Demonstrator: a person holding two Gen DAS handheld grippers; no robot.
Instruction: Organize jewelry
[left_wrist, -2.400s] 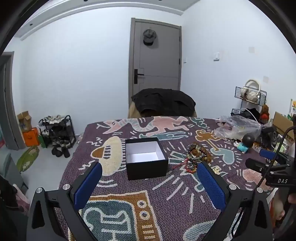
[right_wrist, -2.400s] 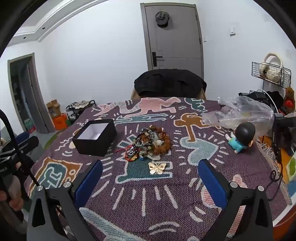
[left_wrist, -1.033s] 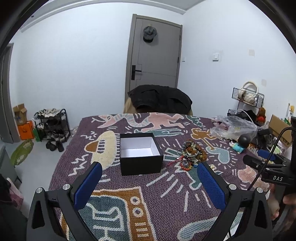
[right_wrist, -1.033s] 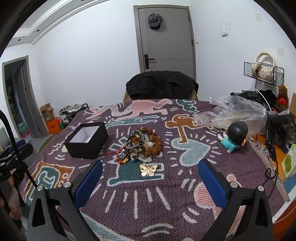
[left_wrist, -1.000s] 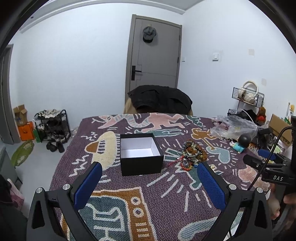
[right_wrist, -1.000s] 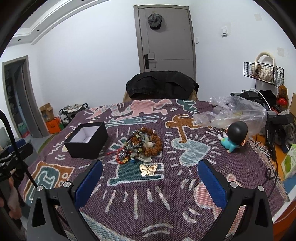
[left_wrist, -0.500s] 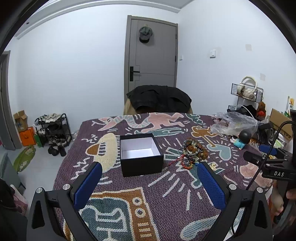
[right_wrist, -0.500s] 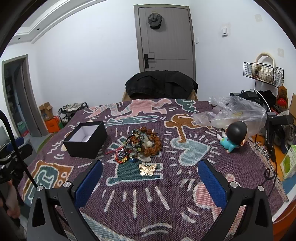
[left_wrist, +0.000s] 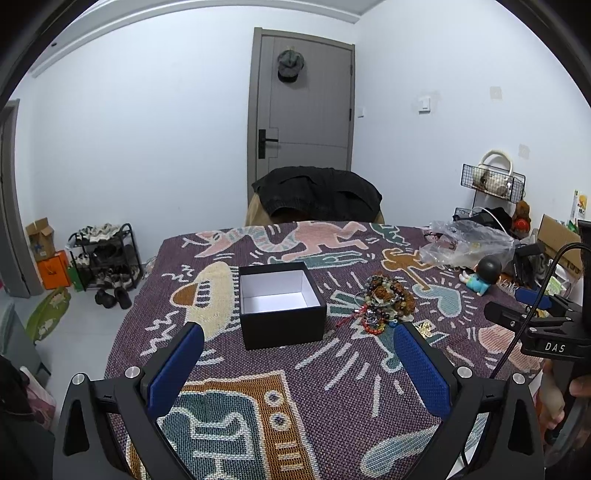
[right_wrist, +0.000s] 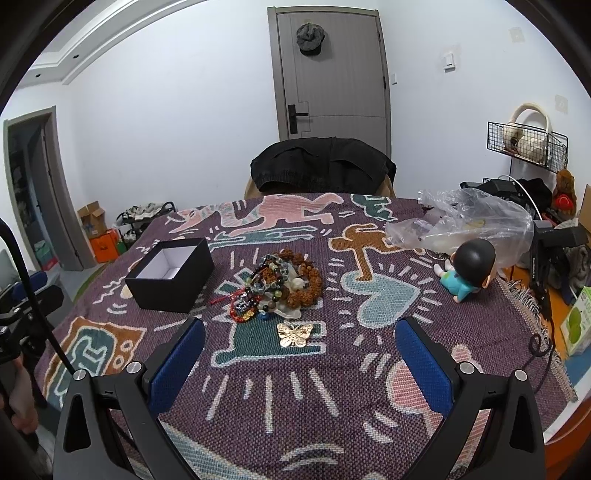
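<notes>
The left gripper (left_wrist: 297, 363) was held level with its jaws spread wide and nothing between the blue pads (left_wrist: 175, 367). The right gripper (right_wrist: 299, 363) was the same, jaws wide apart and empty. A hand (left_wrist: 576, 387) gripped the right gripper's handle at the frame edge.

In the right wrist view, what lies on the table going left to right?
Black box → pile of bead bracelets → doll. The gold butterfly sits just in front of the pile, so its place in the order is unclear.
</notes>
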